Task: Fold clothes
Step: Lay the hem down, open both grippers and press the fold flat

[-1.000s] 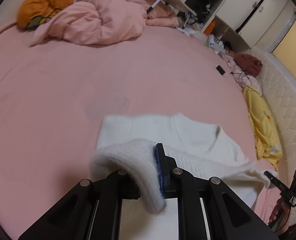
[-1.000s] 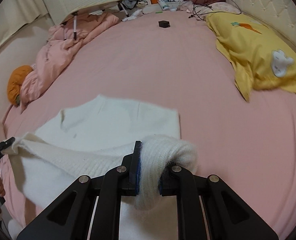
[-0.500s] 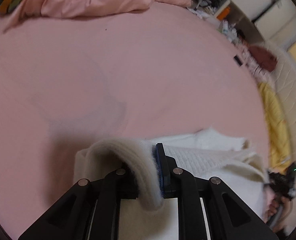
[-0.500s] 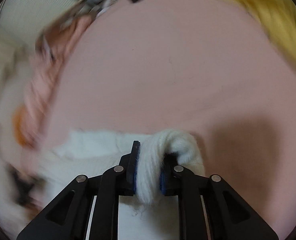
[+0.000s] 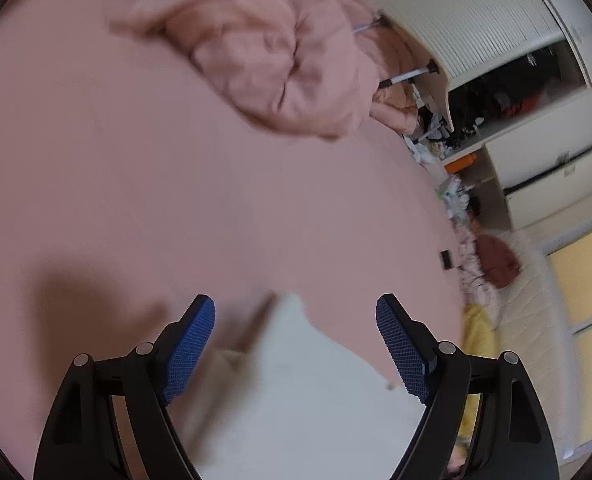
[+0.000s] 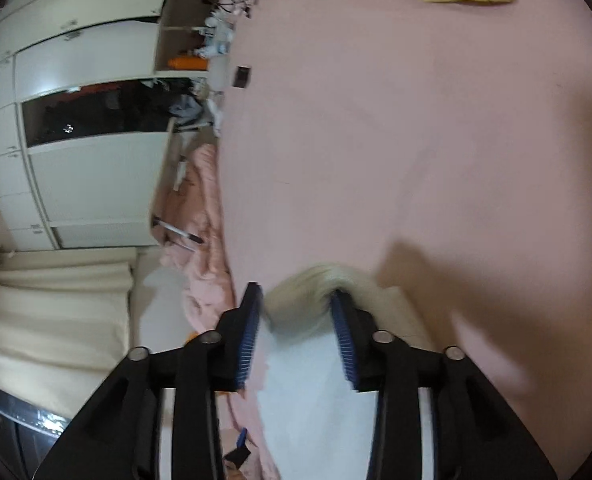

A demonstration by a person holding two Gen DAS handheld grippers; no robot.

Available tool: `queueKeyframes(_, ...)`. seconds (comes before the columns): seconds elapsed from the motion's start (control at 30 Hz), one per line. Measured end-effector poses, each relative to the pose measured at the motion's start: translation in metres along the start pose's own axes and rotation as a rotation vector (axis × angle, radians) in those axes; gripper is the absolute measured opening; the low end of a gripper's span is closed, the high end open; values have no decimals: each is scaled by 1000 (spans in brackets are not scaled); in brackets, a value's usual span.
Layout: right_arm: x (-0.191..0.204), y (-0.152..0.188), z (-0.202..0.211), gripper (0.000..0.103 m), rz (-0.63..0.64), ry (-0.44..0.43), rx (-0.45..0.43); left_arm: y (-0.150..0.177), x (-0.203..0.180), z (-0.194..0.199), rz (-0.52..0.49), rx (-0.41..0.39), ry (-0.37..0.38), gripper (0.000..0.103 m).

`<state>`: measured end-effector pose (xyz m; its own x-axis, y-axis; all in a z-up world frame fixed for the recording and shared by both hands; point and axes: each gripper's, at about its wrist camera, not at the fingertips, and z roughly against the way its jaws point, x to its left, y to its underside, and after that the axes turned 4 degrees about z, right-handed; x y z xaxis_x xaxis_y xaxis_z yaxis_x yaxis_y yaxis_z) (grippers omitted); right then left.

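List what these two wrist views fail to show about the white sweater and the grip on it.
- Left wrist view: white sweater is motion-blurred and cut off by the bottom edge; its fold cannot be judged.
- Right wrist view: right gripper jaws stand apart around the blurred knit; pad contact is unreadable.
- Left gripper hides the cloth under its frame.

The white knit sweater (image 5: 296,392) lies folded on the pink bed (image 5: 176,200), edge fluffy.

Left gripper (image 5: 296,322): 2 blue-padded fingers (image 5: 190,346) spread wide, jaws just opened, pointing downward, white sweater (image 5: 296,392) lying loose between them, untouched.
Right gripper (image 6: 296,312): rolled sideways, jaws just opening, part-spread; white fold between the pads (image 6: 343,332), grip not clear.
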<state>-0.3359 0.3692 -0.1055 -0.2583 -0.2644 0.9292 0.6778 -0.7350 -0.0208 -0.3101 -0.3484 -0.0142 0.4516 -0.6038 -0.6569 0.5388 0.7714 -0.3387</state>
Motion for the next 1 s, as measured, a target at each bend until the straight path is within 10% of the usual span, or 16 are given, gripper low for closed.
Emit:
queueKeyframes(0.17, 24, 5, 37, 61, 105, 8, -182, 43, -34, 12, -309, 24, -107, 85)
queueKeyframes(0.47, 73, 219, -27, 62, 1115, 568, -81, 193, -68, -33, -818, -25, -474, 92)
queueKeyframes(0.67, 27, 210, -7, 51, 993, 643, -168, 185, -37, -21, -764, -81, -473, 103)
queueKeyframes(0.8, 35, 181, 17, 53, 855, 761, -254, 198, -58, -12, -891, -153, -616, 103)
queueKeyframes(1.0, 50, 247, 0, 67, 1087, 659, -128, 240, -81, 4, -952, -148, -551, 103)
